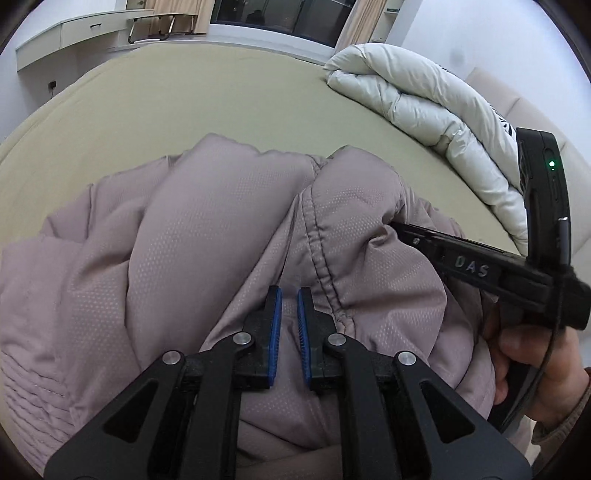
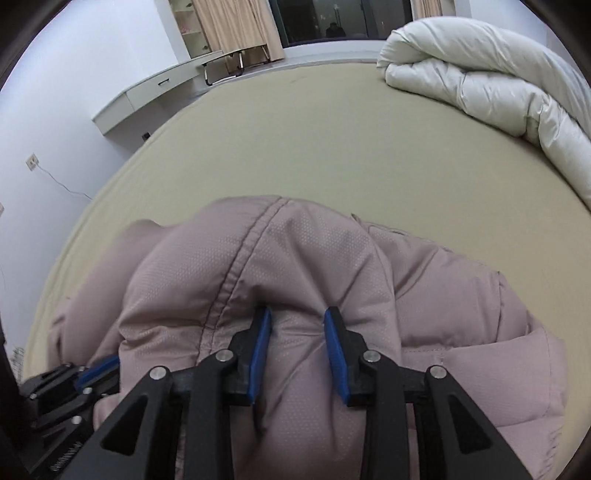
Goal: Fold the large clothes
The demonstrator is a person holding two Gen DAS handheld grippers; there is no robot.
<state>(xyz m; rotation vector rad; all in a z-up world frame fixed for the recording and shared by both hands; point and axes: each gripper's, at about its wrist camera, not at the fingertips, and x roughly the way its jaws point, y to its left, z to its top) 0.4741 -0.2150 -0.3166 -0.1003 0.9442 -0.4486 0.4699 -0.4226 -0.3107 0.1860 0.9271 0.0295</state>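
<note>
Jacket: mauve quilted puffer jacket, bunched in a puffy heap on the near part of the bed; a stitched seam runs over the raised fold. Ribbed cuff or hem shows at the lower left edge of the left wrist view.
Left gripper: left gripper points down into the jacket; its blue-padded fingers stand nearly together with a thin layer of jacket fabric pinched in the narrow slot between them.
Right gripper: right gripper also angled down; its fingers stand partly apart and pinch a thick puffed fold of the jacket, the fabric dimpling at both pads.
Relative position: seen from the left wrist, the right gripper's black body enters from the right, its tip buried in the jacket; a hand with a knit sleeve holds it. The two grippers sit near each other on the same edge of the garment.
Bed: olive-beige sheet, flat, bare beyond the jacket.
Duvet: white duvet, rolled up at the far right of the bed, well apart from the jacket.
Background: wall-mounted desk, curtains, dark window.
</note>
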